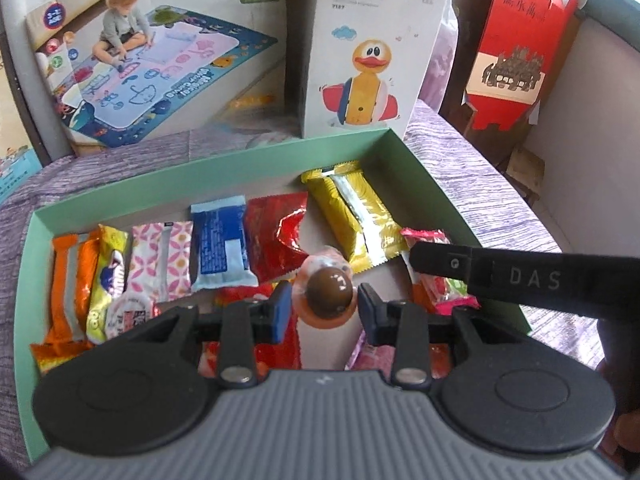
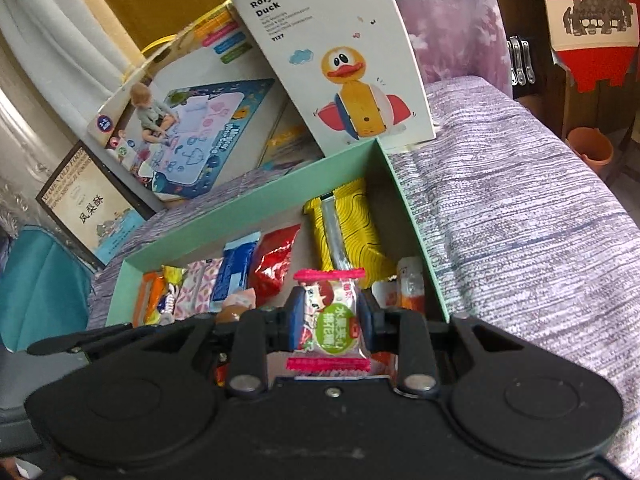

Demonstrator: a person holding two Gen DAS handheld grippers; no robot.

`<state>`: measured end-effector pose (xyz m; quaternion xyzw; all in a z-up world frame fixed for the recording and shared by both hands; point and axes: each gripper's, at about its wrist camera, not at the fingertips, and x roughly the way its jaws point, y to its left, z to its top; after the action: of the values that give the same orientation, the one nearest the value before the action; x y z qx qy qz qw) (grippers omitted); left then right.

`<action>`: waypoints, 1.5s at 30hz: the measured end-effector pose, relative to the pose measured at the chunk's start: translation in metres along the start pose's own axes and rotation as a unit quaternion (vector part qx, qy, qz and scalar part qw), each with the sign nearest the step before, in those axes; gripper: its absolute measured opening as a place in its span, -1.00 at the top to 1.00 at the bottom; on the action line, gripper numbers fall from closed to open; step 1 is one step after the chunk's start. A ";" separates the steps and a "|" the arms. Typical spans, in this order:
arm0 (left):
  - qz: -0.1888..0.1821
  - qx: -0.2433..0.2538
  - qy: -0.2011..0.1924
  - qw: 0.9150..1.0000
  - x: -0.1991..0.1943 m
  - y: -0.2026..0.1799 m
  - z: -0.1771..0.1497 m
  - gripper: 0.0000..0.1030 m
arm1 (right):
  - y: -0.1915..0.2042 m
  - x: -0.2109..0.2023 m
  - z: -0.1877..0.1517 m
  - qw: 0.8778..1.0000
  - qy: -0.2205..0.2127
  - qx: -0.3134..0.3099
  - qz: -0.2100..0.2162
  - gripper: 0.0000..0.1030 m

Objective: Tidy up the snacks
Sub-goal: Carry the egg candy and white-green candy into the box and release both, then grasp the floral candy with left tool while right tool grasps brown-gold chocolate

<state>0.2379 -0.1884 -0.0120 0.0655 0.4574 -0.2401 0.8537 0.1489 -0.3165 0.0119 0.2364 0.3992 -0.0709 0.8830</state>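
Note:
A mint green box [image 1: 240, 168] holds several wrapped snacks: orange, yellow, pink-patterned, blue [image 1: 222, 240], red [image 1: 280, 236] and a long yellow one [image 1: 352, 216]. My left gripper [image 1: 325, 308] is over the box with its fingers on both sides of a brown round snack in a clear wrapper [image 1: 330, 292]; the left pad touches the wrapper and a small gap shows on the right. My right gripper [image 2: 330, 316] is shut on a pink-edged candy packet with a green label [image 2: 334, 320] above the box's right end [image 2: 416, 240]. The right gripper's arm shows in the left wrist view [image 1: 520, 280].
The box lies on a purple striped cloth [image 2: 520, 220]. Behind it stand a Roly-Poly Duck box [image 2: 340, 60], a drawing-mat box [image 1: 160, 68] and a framed pastry box [image 2: 96, 208]. A red paper bag [image 1: 520, 40] is at the far right.

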 end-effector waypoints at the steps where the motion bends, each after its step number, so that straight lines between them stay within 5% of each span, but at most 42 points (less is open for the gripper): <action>1: 0.001 0.001 0.001 1.000 0.002 0.000 0.001 0.31 | 0.000 0.003 0.001 1.000 0.000 0.000 0.001 0.45; 3: 0.005 0.004 0.001 1.000 0.006 -0.001 0.002 0.30 | -0.001 0.006 0.003 1.000 0.000 0.003 0.005 0.40; 4: 0.007 0.008 -0.003 1.000 0.006 -0.003 0.002 0.10 | -0.002 0.007 0.005 1.000 -0.002 0.005 0.005 0.34; 5: 0.013 0.014 -0.007 1.000 0.005 -0.005 0.001 -0.41 | -0.002 0.007 0.005 1.000 -0.004 0.006 0.004 0.16; 6: 0.021 0.017 -0.011 1.000 0.005 -0.007 0.001 -0.65 | -0.002 0.007 0.006 1.000 -0.007 0.008 0.005 0.03; 7: 0.031 0.020 -0.019 0.999 0.003 -0.009 0.000 -0.92 | -0.002 0.005 0.006 1.000 -0.011 0.010 0.005 -0.30; 8: 0.040 0.024 -0.029 0.998 0.000 -0.011 -0.001 -0.95 | -0.002 0.002 0.005 1.000 -0.017 0.011 0.005 -0.56; 13: 0.038 0.019 -0.028 0.999 -0.007 -0.012 0.000 -1.00 | 0.002 -0.012 0.004 0.999 -0.036 0.007 0.004 -1.00; 34: 0.040 0.004 -0.031 0.999 -0.069 -0.016 -0.036 -1.00 | 0.008 -0.076 -0.031 0.999 -0.037 0.021 0.003 -1.00; 45: 0.035 0.002 -0.011 0.999 -0.095 -0.016 -0.088 -1.00 | 0.001 -0.106 -0.079 0.999 -0.023 0.027 0.003 -1.00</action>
<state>0.1201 -0.1402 0.0171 0.0804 0.4447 -0.2120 0.8665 0.0254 -0.2846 0.0458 0.2598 0.3756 -0.0850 0.8855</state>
